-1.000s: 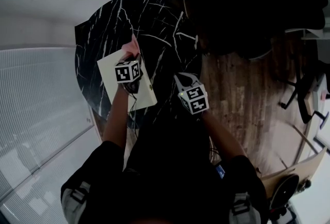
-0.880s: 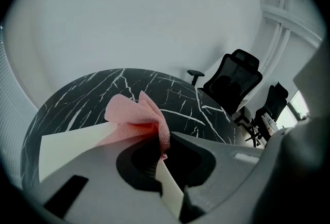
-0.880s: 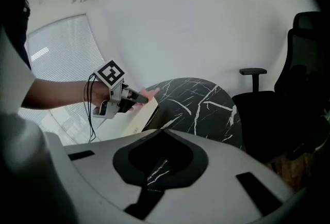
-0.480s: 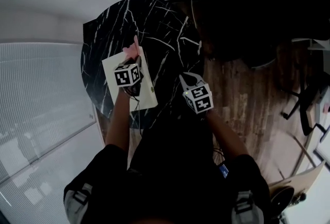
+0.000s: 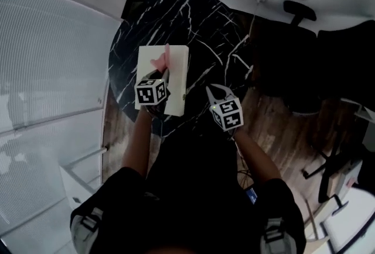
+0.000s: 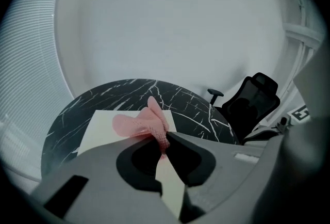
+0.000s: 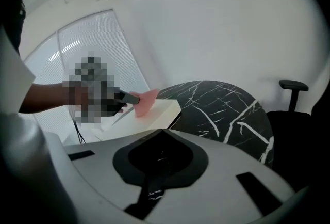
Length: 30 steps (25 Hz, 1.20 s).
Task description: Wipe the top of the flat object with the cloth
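Your left gripper (image 6: 164, 139) clamps the cloth (image 6: 138, 124) by one edge. It's limp and light, so press it onto the flat object (image 6: 95, 132). Right gripper (image 7: 164, 131) is closed and empty, beside that object.

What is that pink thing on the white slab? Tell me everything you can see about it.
It is a small pink cloth, soft and crumpled, with a fine dimpled weave. The left gripper pinches one bunched end between its closed jaws. The rest spreads ahead of them on top of the cream flat board, with one fold standing up. In the head view it sits on the board's far half. The board lies on a round black marble table.
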Tool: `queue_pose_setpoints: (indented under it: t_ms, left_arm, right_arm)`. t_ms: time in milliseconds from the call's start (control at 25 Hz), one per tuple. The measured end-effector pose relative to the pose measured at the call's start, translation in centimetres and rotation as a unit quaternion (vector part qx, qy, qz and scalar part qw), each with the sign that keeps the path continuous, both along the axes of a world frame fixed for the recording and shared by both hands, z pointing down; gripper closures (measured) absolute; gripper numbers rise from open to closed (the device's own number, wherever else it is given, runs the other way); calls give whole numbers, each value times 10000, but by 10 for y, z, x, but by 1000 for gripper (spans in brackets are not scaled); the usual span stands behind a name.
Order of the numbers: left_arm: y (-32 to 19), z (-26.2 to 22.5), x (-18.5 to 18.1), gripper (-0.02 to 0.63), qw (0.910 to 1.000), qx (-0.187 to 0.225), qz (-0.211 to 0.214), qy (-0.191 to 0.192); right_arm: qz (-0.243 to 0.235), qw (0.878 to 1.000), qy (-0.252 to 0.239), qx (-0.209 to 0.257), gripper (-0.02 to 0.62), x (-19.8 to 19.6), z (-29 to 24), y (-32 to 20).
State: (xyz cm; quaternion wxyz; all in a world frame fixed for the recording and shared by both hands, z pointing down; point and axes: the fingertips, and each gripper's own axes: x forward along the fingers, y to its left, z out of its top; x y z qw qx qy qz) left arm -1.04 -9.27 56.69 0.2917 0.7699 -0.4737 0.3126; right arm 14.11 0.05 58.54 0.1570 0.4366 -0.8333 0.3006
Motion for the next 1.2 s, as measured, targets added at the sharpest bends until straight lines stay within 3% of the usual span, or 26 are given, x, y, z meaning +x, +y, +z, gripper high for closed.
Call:
queue_pose_setpoints:
  t_ms: [360,640,1000,1200]
  left_arm:
    - [64,-30,-58,586,9967,286,-745,173]
    - [96,-37,-90,586,9912,417,-1228,280]
    - [114,-55,-91,586,9900,737,-1059,576]
    - [121,-74,-84,586,9886,1076,-660,820]
  right_arm:
    - [-884,9958,-75,211,600,-61,-15,-14]
    - [-1197,9916,-123,474,600,-103,-33,-15]
    - [-1106,9904,-37,830,600,-136,-61,3]
    - [-607,9890,68,1345,600,-141,-97,7]
